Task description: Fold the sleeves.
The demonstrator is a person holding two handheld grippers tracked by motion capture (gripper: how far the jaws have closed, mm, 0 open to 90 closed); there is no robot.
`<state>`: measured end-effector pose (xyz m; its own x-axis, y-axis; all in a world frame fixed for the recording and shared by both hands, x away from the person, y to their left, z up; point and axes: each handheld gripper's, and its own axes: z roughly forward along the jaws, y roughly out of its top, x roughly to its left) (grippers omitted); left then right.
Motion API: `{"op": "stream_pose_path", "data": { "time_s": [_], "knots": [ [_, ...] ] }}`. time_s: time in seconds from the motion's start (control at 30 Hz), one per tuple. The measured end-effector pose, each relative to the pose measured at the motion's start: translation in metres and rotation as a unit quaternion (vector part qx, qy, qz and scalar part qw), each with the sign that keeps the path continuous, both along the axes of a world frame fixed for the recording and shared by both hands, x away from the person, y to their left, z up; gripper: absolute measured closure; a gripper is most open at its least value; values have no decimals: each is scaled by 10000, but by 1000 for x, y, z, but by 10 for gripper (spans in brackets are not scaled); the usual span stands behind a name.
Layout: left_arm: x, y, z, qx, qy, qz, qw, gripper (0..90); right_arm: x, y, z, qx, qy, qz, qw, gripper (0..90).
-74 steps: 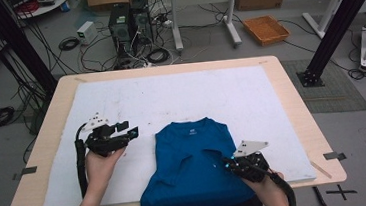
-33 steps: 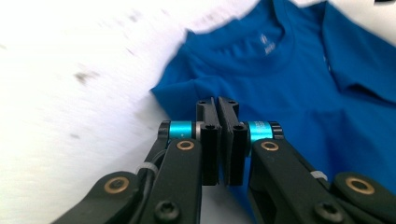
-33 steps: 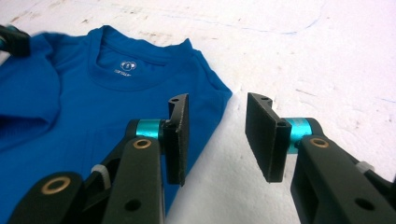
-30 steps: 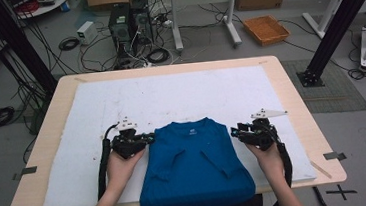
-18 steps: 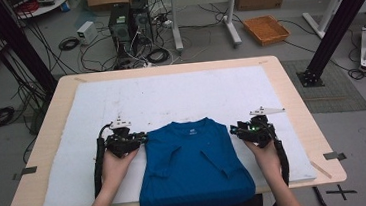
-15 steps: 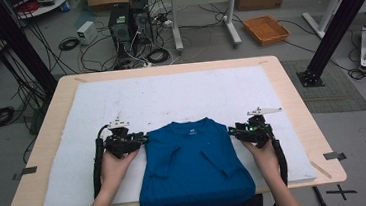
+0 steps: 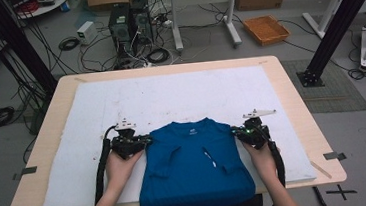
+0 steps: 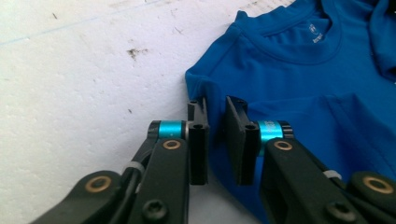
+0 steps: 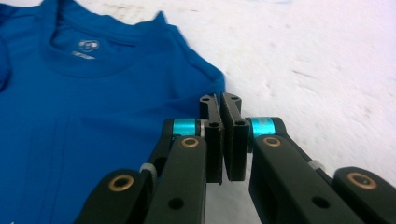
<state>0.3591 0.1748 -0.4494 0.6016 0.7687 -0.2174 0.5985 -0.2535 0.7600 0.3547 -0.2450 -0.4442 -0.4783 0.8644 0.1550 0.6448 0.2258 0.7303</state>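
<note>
- Both grippers are now sitting at the shirt's [image 7: 194, 167] shoulders, having moved up from lower positions;
- left gripper [image 8: 215, 135] is closing, shoulder edge between its slightly parted jaws;
- right gripper [image 9: 222, 137] is pinching the opposite shoulder, jaws nearly together;
- shirt is lying flat on the white mat [image 7: 170, 94].

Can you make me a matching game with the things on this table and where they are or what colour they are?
Things:
1. T-shirt
2. Left hand-held gripper
3. Right hand-held gripper
4. White mat

Descriptions:
A. spread over the wooden table, under everything
B. blue, lying flat with its collar away from the person
C. at the shirt's right shoulder, pinched nearly closed on its edge
D. at the shirt's left shoulder, a gap showing between its pads, cloth edge in between

Right pairs: 1-B, 2-D, 3-C, 4-A
</note>
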Motion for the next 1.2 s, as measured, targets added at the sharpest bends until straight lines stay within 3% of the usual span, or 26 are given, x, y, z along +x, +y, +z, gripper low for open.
{"op": "stream_pose_path", "data": {
  "time_s": [0.13, 0.23, 0.33, 0.4, 0.47, 0.53, 0.67, 0.93, 1.07, 1.2],
  "knots": [
    [0, 2, 0, -48, -25, 67, 10000, 806, 1, -5, -1, 89, 65, -143, 9998, 773],
    [3, 4, 1, -221, -7, 140, 9997, 647, 3, -8, 3, 291, -41, -133, 9995, 687],
    [5, 4, -1, -226, -6, 232, 9995, 601, 6, -5, 3, 326, -17, -27, 9995, 686],
    [5, 3, -3, -164, 42, 220, 9996, 624, 8, 1, 0, 200, 40, 92, 9997, 739],
    [5, 2, -3, -28, -33, 129, 9999, 748, 9, 5, -2, 6, 18, 213, 9998, 856],
    [4, 1, -2, 2, -126, 118, 9999, 842, 8, 9, -2, -184, -102, 246, 9995, 875],
    [6, 2, -2, 18, -171, 164, 9997, 857, 10, 8, -1, -296, -231, 223, 9990, 879],
    [12, 6, -1, 125, -383, 296, 9987, 860, 20, 5, -2, -230, -363, 171, 9989, 881],
    [21, 5, 1, 269, -465, 319, 9980, 860, 29, 6, -3, -259, -325, 149, 9990, 881],
    [24, 6, 0, 187, -439, 411, 9980, 859, 36, 10, 4, -312, -420, 201, 9984, 880]
  ]
}}
